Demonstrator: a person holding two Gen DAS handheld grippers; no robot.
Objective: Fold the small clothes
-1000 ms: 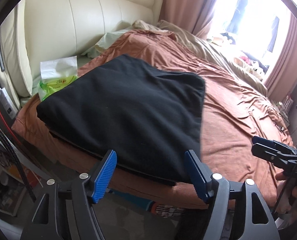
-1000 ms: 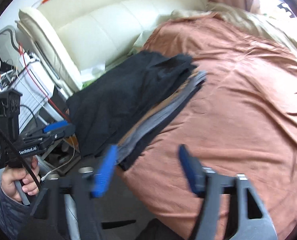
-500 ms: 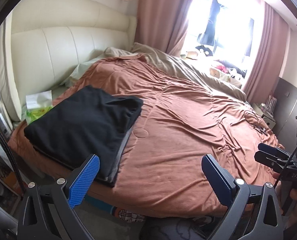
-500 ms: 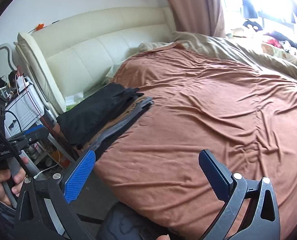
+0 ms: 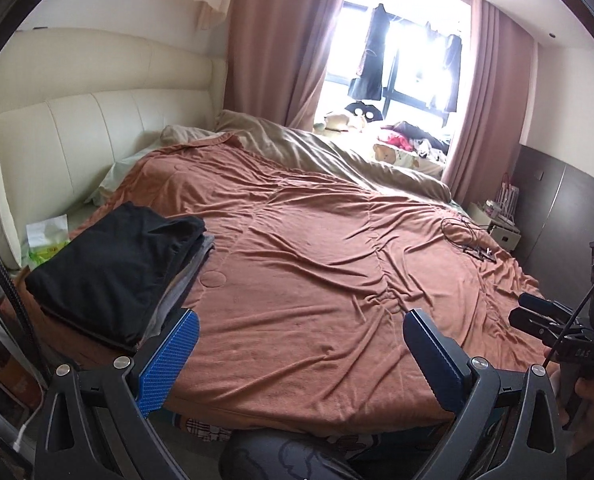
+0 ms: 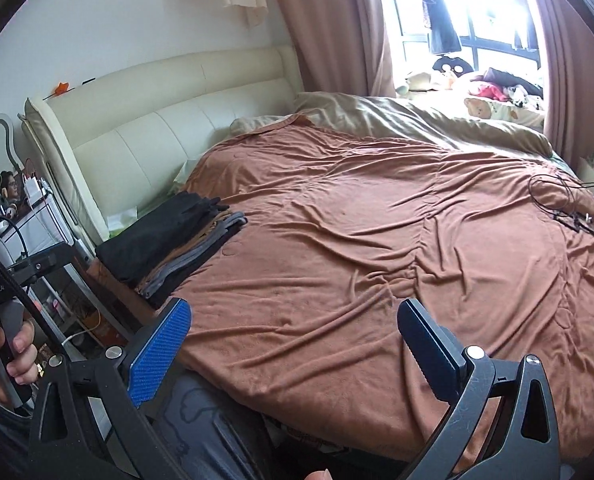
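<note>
You held both grippers back from the bed (image 5: pixel 317 280), off its near edge, each with jaws spread wide and nothing between them: the left gripper (image 5: pixel 297 356) and the right gripper (image 6: pixel 293 348). The stack (image 5: pixel 113 268) of folded clothes lay at the bed's near left corner, close to the headboard (image 5: pixel 97 136), black piece on top. No unfolded garment showed on the spread, so the step looked like fetching the next piece; you would have done well to lay it flat on the bare middle, well apart from the stack, and pinch it at two corners. Your right view showed the stack's side (image 6: pixel 185 240), with grey and brown layers under the black, and the desk (image 6: pixel 29 216) beside the bed. Your left view showed the green packet (image 5: pixel 45 240) behind the stack far more plainly; the right view caught only a sliver
</note>
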